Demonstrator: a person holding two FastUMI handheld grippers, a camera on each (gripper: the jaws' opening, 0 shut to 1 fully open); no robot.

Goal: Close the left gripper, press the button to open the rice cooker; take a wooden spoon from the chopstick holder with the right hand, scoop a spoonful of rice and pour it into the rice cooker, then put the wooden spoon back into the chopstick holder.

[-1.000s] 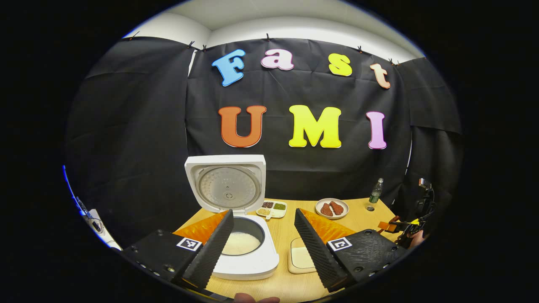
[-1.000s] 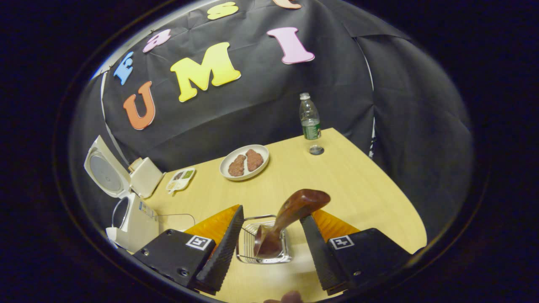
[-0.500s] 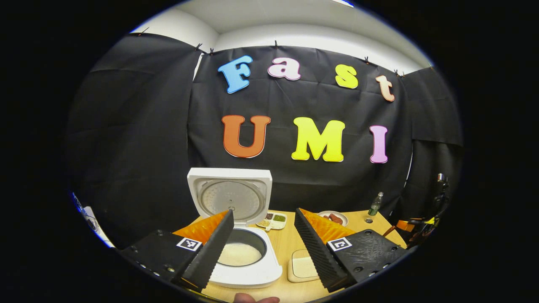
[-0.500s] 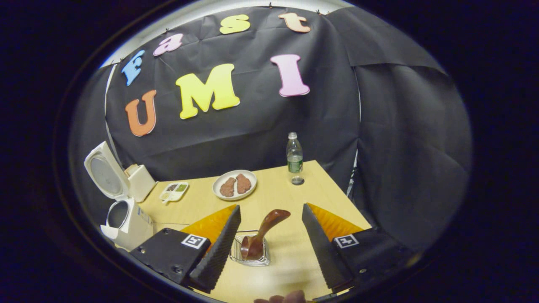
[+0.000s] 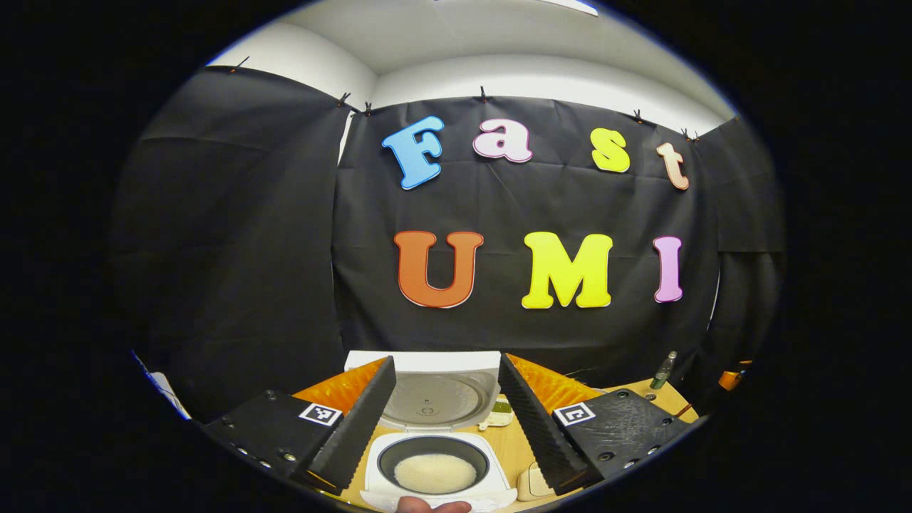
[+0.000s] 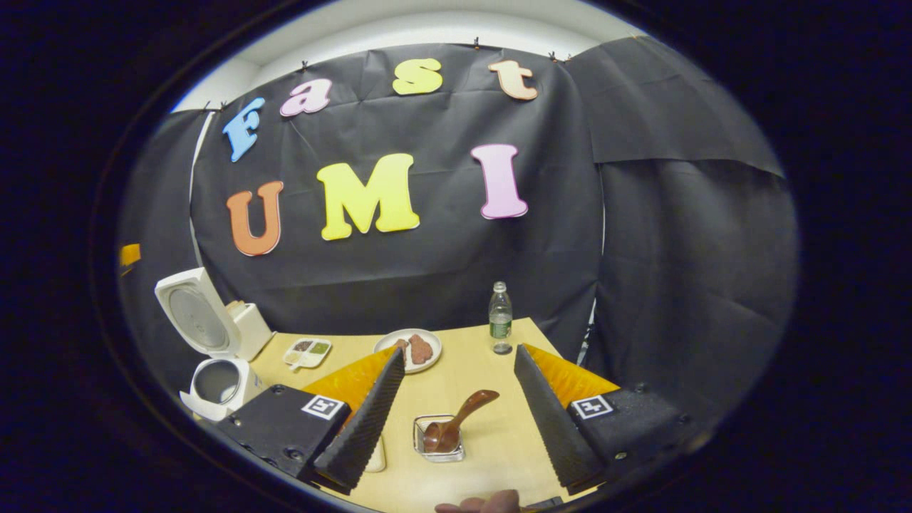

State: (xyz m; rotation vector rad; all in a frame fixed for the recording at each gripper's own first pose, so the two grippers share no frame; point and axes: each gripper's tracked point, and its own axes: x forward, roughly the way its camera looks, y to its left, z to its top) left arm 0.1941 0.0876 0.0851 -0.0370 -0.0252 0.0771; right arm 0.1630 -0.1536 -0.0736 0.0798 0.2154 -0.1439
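Observation:
The white rice cooker (image 5: 436, 484) stands with its lid (image 5: 436, 399) up and white rice (image 5: 434, 472) in its pot, straight ahead of my left gripper (image 5: 445, 413), which is open and holds nothing. In the right gripper view the same rice cooker (image 6: 217, 381) stands at the table's left end. The brown wooden spoon (image 6: 456, 424) leans in the wire chopstick holder (image 6: 438, 442) on the table. My right gripper (image 6: 456, 406) is open, well back from the spoon, with the holder seen between its fingers.
On the wooden table (image 6: 491, 456) there are a plate of brown food (image 6: 413, 349), a small divided dish (image 6: 306, 351), a water bottle (image 6: 500, 317) with its cap beside it, and a flat pale box (image 6: 376, 452) behind my right gripper's left finger.
Both grippers have pulled back and tilted up. The right one has drawn away from the spoon, which stays in the holder. The cooker has slid lower in the left gripper view.

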